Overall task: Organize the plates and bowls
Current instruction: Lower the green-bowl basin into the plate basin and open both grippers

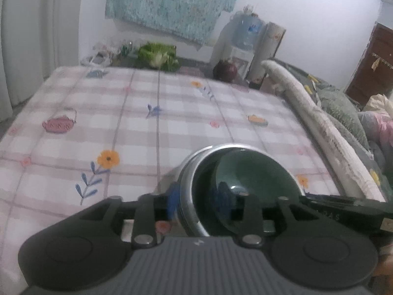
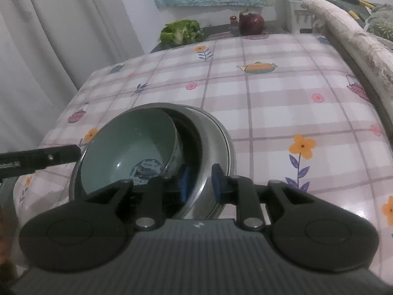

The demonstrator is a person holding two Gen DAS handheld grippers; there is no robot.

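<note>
A steel bowl [image 1: 189,172] [image 2: 216,142] stands on the checked tablecloth near me. Inside it a pale green ceramic bowl [image 1: 258,172] [image 2: 137,145] with a blue pattern on its bottom leans tilted. My left gripper [image 1: 196,199] is open, its blue pads [image 1: 173,201] astride the steel bowl's near rim with clear gaps. My right gripper [image 2: 201,184] straddles the rim on the opposite side. One pad is inside and one is at the outer wall, and a dark gap shows beside the inner pad [image 2: 185,184]. Each view shows the other gripper's black finger [image 1: 343,204] [image 2: 36,159] at its edge.
The table [image 1: 137,127] [image 2: 282,98] carries a flowered, checked cloth. A green cabbage [image 1: 159,56] [image 2: 181,32] and a dark red round object [image 1: 224,70] [image 2: 251,22] sit past its far edge. Curtains [image 2: 49,36] hang on the left. A padded rail and bedding [image 1: 319,123] [image 2: 356,32] run along the right.
</note>
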